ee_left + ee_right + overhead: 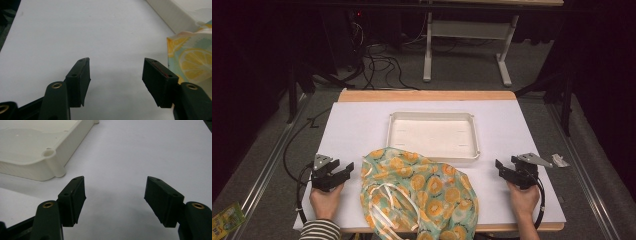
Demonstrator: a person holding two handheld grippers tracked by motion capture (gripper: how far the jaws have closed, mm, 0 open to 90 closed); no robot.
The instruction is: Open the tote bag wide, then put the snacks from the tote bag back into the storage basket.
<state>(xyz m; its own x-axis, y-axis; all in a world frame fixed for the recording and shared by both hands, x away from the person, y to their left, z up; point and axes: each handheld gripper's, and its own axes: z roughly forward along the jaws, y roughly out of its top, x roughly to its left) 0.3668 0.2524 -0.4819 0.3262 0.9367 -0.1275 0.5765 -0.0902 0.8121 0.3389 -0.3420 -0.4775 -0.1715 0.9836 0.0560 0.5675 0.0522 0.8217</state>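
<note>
High view: the white worktop point(357, 130) carries three things of note, taken here in order of size. Largest is the lemon-print bag point(417, 197), a crumpled soft heap at the middle of the near edge, its lower part overhanging that edge and its far side lying against the near rim of the tray. Pale handle loops point(384, 200) lie on its left half. Next is the shallow white plastic tray point(432, 136), empty, set at the centre toward the far edge.

Left gripper point(341, 174) rests near the near left corner, just beside the bag's left side and apart from it; in the left gripper view its jaws stand wide with bare worktop between them, and the bag's printed cloth point(192, 58) shows at the right. Right gripper point(503, 170) sits near the right edge, well apart from the bag; the right gripper view shows jaws wide and empty, with a corner of the tray point(50, 155) at upper left.

Assessment: the bag looks light, limp and thin, possibly with a slick surface. It will not hold shape when lifted and will sag or unfold from any single hold. The handle loops or a gathered fold at the left edge appear the soundest places to pinch; a flat single layer may slip from the pads. The overhanging part could drag the bag off the near edge if it is disturbed carelessly.
</note>
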